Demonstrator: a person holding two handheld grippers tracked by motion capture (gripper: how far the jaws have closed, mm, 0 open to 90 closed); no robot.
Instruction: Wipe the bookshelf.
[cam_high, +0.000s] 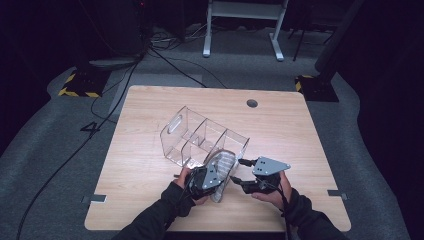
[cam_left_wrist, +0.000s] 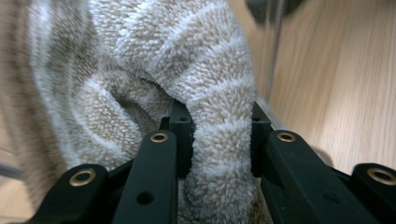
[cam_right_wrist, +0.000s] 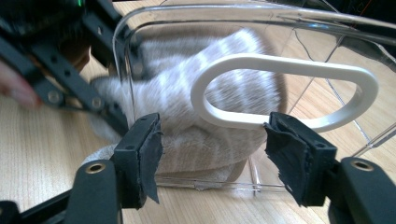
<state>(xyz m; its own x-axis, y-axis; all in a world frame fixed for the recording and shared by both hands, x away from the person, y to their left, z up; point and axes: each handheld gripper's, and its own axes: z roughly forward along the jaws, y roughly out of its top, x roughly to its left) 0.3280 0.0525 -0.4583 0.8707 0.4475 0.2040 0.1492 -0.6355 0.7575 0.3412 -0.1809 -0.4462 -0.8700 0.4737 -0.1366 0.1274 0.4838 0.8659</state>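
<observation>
A clear plastic organiser (cam_high: 200, 135) with several compartments lies on its side on the wooden table (cam_high: 145, 200). A fluffy beige-and-white striped cloth (cam_high: 225, 165) sits in its near end compartment. My left gripper (cam_high: 216, 172) is shut on a fold of that cloth (cam_left_wrist: 187, 56), with the pile bulging between the jaws of the left gripper (cam_left_wrist: 217, 135). My right gripper (cam_high: 239, 172) stands open just outside the organiser's end wall (cam_right_wrist: 299, 51). The right gripper (cam_right_wrist: 212, 154) faces the white-rimmed handle slot (cam_right_wrist: 280, 63), behind which the cloth (cam_right_wrist: 177, 84) shows.
The left gripper's black fingers (cam_right_wrist: 70, 84) reach into the organiser's open side from the left in the right gripper view. A round cable hole (cam_high: 252, 103) sits near the table's far edge. Cables and desk legs (cam_high: 206, 50) lie on the floor beyond.
</observation>
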